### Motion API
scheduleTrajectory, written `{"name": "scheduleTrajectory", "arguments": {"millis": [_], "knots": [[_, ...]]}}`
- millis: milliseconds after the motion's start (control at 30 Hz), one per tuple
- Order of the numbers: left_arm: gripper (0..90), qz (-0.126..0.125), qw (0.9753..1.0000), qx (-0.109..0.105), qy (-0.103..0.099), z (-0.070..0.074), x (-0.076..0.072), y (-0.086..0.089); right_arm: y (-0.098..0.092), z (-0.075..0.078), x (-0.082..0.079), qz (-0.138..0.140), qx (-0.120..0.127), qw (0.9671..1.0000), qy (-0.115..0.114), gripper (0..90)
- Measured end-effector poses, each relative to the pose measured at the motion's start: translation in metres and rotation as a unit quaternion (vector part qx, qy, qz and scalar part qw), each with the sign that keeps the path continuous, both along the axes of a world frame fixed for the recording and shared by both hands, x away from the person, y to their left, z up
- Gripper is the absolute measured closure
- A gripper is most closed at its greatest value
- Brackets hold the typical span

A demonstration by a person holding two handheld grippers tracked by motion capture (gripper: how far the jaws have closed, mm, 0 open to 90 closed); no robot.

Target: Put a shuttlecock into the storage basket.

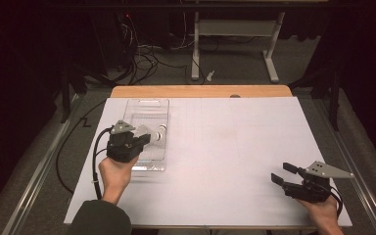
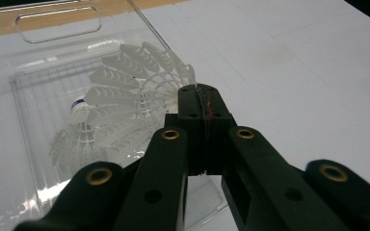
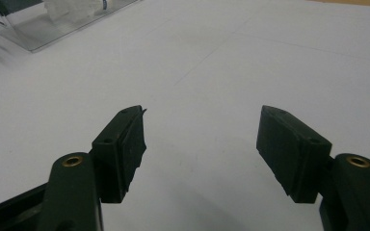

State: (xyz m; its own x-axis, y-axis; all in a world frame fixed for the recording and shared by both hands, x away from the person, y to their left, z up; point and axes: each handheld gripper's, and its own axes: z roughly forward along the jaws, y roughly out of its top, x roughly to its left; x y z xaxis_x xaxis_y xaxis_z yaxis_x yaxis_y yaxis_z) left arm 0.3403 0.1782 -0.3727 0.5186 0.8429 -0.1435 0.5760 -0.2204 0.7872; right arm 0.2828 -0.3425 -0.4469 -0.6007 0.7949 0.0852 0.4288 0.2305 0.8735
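Left gripper [image 2: 204,103] pinches a shuttlecock [image 2: 125,91] inside the clear tray [image 2: 58,21].

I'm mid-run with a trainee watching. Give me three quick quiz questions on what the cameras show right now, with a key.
1. True or false: the right gripper has its jaws closed on something.
2. What is the left gripper pinching? A) a cable B) the shuttlecock C) the rim of the clear plastic bin
3. Fill in: the shuttlecock is held above the ____.

Key
1. False. The jaws stand wide apart with nothing between them, over the white table cover.
2. B. The jaws are pressed together on the feather skirt's edge.
3. Clear plastic bin; in the high view it sits at the table's left side, under the left gripper.
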Motion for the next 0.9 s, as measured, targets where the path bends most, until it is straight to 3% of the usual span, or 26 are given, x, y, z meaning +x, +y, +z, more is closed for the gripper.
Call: {"name": "scheduleTrajectory", "arguments": {"millis": [767,900], "knots": [[89.5,0.005,0.9999,0.002,0.01,-0.0073,0.0035,-0.0003,-0.0001,-0.0002,0.0002,0.0,0.0,1.0,0.0,34.4],[86.3,0.007,1.0,-0.003,0.006,-0.0073,0.0035,0.0005,-0.0001,-0.0003,0.0003,0.001,0.0,1.0,0.0,34.4]]}}
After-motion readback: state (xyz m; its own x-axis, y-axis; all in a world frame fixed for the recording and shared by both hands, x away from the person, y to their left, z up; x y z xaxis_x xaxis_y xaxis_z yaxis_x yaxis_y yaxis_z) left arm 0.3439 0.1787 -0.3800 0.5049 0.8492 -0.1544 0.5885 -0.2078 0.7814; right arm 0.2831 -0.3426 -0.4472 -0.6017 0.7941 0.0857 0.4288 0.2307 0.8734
